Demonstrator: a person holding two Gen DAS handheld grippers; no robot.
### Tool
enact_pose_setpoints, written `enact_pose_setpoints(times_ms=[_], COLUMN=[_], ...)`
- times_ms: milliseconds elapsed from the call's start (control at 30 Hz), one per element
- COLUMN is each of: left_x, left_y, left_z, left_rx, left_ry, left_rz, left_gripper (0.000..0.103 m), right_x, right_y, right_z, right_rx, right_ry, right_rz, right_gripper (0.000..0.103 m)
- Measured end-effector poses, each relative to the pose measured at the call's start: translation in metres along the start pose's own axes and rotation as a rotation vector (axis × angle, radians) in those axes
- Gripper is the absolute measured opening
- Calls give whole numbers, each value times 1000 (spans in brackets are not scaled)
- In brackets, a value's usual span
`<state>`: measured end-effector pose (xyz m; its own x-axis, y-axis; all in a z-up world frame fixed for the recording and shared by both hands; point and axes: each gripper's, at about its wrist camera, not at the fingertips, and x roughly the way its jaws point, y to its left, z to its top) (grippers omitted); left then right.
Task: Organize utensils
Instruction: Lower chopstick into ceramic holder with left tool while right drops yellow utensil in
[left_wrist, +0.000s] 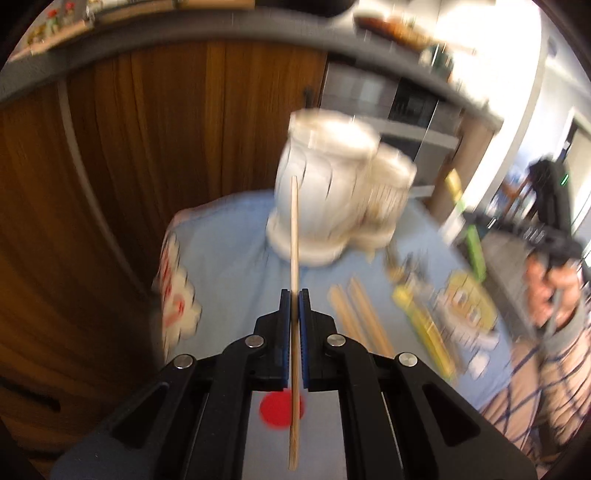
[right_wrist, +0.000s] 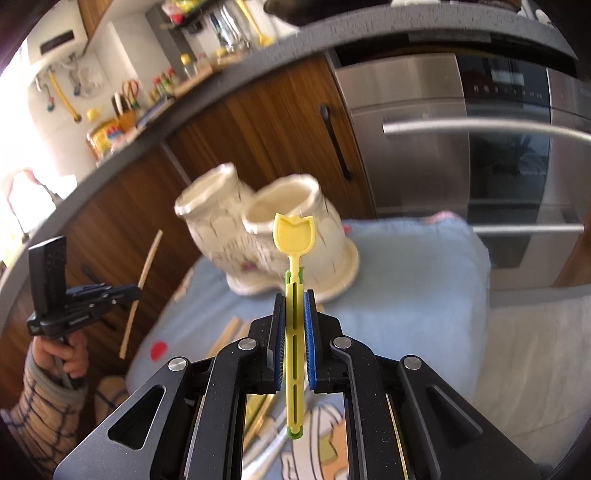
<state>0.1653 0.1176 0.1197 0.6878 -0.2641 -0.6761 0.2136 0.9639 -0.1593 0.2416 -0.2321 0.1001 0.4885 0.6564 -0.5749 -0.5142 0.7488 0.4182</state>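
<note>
Left wrist view: the left tool (left_wrist: 294, 295) is clamped on a thin wooden chopstick (left_wrist: 294, 229), which runs straight up between the blue pads and pokes out past them toward the white double-cup holder (left_wrist: 325, 184), blurred, standing on the blue cloth (left_wrist: 229, 258). More chopsticks (left_wrist: 360, 314) lie on the cloth just right of the tool.

Right wrist view: the right tool (right_wrist: 294, 295) is clamped on a yellow tulip-topped utensil (right_wrist: 294, 236), its head rising above the pads in front of the holder's nearer cup. The left tool appears at far left, holding its chopstick aslant.
</note>
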Motion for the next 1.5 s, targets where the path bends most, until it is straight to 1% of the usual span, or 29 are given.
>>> enact_pose_setpoints(times_ms=[67,100,167,200,333,433,467,533,600,700,800,933,1033,1100,1233,1333,1400,1500], left_x=[-6,-9,-11,-12,-11,-5,0,7,15,24,29,29,31,39,56,57,58,59], left_y=[-1,-2,-4,-6,-10,-14,-16,-18,-20,-19,-13,-9,-8,-10,-15,-21,-26,-28], left_z=[11,18,29,36,59,80,87,95,102,109,112,110,110,107,100,89,81,76], left_rx=[-12,-19,-36,-49,-70,-86,-86,-83,-75,-89,-107,-120,-129,-121,-111,-83,-56,-51], left_ry=[-86,-149,-239,-299,-495,-596,-626,-660,-688,-707,-721,-739,-744,-731,-667,-625,-587,-538], left_rz=[-19,-36,-61,-72,-108,-124,-116,-116,-108,-101,-103,-93,-98,-91,-79,-57,-28,-14], left_gripper=[4,4,4,4,4,4,4,4,4,4,4,4,4,4,4,4,4,4], right_x=[-3,-3,-4,-5,-1,6,9,17,25,33,38,42,48,54,62,63,62,63], right_y=[2,4,7,8,15,16,16,16,17,19,18,19,21,20,21,26,28,29], right_z=[5,10,18,22,41,55,58,64,69,75,79,83,82,79,70,59,54,49], right_rx=[5,10,7,2,-29,-46,-51,-61,-72,-91,-85,-78,-86,-87,-104,-141,-148,-152], right_ry=[-46,-81,-137,-161,-268,-328,-340,-360,-361,-375,-388,-403,-412,-405,-380,-359,-342,-310], right_rz=[14,28,43,47,46,62,60,68,59,39,43,40,13,-4,-34,-62,-77,-101], right_gripper=[11,11,11,11,11,11,11,11,11,11,11,11,11,11,11,11,11,11])
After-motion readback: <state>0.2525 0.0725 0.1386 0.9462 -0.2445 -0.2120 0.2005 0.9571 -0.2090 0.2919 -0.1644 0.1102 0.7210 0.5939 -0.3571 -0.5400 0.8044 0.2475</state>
